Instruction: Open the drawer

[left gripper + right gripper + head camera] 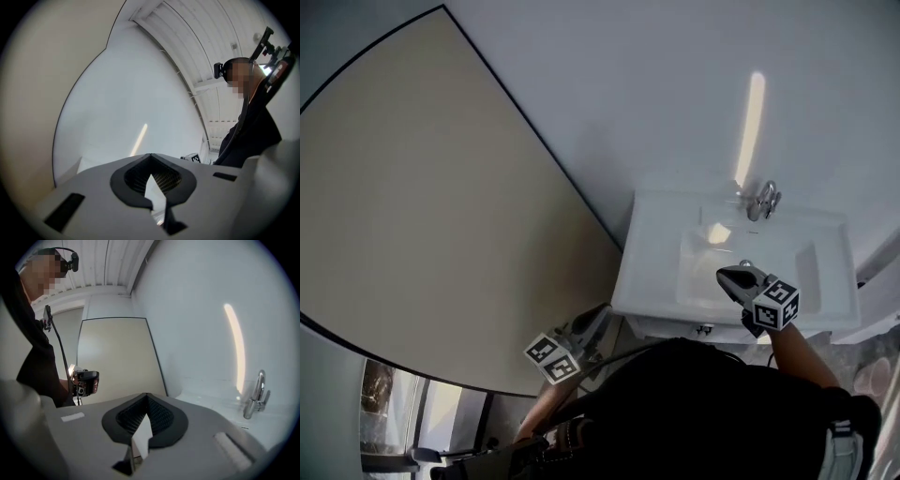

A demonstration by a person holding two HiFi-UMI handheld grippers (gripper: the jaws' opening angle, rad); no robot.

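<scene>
Under a white sink (654, 246), only a thin strip of the drawer front (703, 330) with small dark knobs shows; the sink's rim and my body hide the rest. My right gripper (728, 275) hovers over the basin, its jaws shut with nothing in them (147, 398). My left gripper (598, 316) hangs left of the sink's front corner, apart from it, jaws together and empty (150, 159). The right gripper view also catches the left gripper (85, 382) in a hand. No drawer appears in either gripper view.
A chrome faucet (764, 200) stands at the back of the sink, also seen in the right gripper view (256, 398). A white wall (675, 84) rises behind it. A beige panel (422, 206) fills the left. Part of a floor shows at bottom left.
</scene>
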